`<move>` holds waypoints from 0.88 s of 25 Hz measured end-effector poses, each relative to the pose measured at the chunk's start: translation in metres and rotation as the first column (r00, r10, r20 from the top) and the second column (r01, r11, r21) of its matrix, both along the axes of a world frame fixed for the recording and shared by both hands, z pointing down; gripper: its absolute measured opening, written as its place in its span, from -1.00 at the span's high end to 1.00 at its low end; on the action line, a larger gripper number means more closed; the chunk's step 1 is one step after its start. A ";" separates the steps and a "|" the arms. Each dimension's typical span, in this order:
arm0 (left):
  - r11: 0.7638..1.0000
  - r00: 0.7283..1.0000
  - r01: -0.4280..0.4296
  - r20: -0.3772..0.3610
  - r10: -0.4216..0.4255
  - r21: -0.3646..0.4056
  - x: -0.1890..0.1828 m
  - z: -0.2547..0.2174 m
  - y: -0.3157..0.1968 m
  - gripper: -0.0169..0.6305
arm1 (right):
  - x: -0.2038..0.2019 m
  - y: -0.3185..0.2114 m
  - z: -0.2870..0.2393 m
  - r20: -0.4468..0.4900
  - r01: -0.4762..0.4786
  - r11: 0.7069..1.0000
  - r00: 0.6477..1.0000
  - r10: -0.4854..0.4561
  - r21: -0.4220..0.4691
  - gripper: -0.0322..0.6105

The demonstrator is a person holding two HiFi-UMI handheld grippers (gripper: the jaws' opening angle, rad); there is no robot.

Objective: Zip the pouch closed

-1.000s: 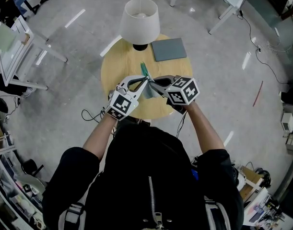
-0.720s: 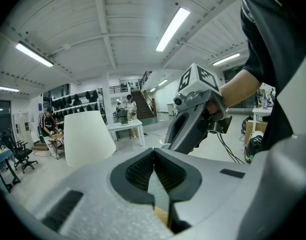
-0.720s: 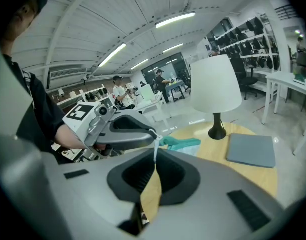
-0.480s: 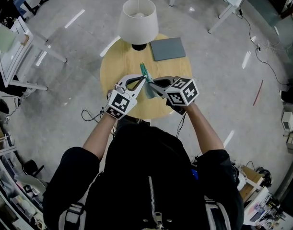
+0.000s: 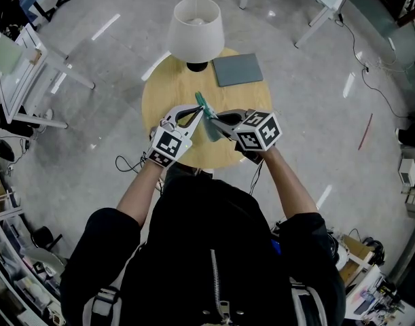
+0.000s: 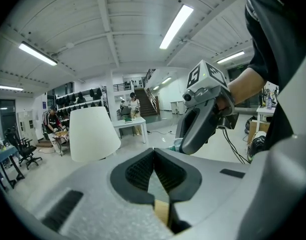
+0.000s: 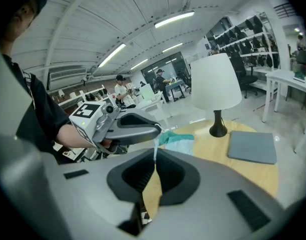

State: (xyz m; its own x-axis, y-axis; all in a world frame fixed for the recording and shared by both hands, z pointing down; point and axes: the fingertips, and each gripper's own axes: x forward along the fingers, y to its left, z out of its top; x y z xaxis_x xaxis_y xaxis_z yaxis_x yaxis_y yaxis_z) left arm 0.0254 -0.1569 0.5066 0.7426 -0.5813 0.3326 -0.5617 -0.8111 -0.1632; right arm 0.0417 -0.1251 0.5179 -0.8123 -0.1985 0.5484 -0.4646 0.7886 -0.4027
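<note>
1. Head view: you've got both tools up over the round pale-wood table (image 5: 163, 94). The teal fabric pouch (image 5: 209, 122) is off the top, hanging between them. Left gripper (image 5: 203, 110) meets the pouch's upper end; right gripper (image 5: 215, 119) is just beside it, a bit lower. The white-shade lamp (image 5: 195, 26) & flat grey pad (image 5: 239, 69) sit at the far side, well apart from the work.
2. Left gripper view: jaws pressed together, tips touching. Nothing shows between them here, so can't confirm you have the zip pull.
3. Right gripper view: jaws pinch a thin pale strip (image 7: 154, 151) at the pouch edge. The strip runs up to the left tool's tip, w/ teal fabric just behind.
4. Step in hand, prob. running the slider; how far it's zipped can't be made out. Use right as anchor & keep the fabric taut. Draw left straight along the zip line, no twist. If fabric bunches, re-tension first.
</note>
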 end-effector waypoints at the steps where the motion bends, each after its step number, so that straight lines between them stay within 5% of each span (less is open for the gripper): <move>1: 1.000 1.000 0.000 0.002 0.000 -0.002 -0.001 0.000 0.000 0.93 | 0.000 0.000 0.000 0.001 0.001 1.000 1.000 -0.001 -0.001 0.86; 22: 1.000 1.000 -0.006 0.020 0.006 -0.020 -0.009 0.020 0.000 0.92 | -0.006 0.000 0.001 0.006 -0.010 1.000 1.000 0.010 -0.009 0.86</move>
State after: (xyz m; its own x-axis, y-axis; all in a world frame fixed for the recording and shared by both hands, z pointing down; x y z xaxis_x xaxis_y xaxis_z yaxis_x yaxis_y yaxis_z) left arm 0.0163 -0.1565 0.5271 0.7390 -0.5699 0.3593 -0.5538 -0.8176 -0.1577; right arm 0.0361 -0.1248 0.5190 -0.8136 -0.2016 0.5453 -0.4698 0.7806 -0.4124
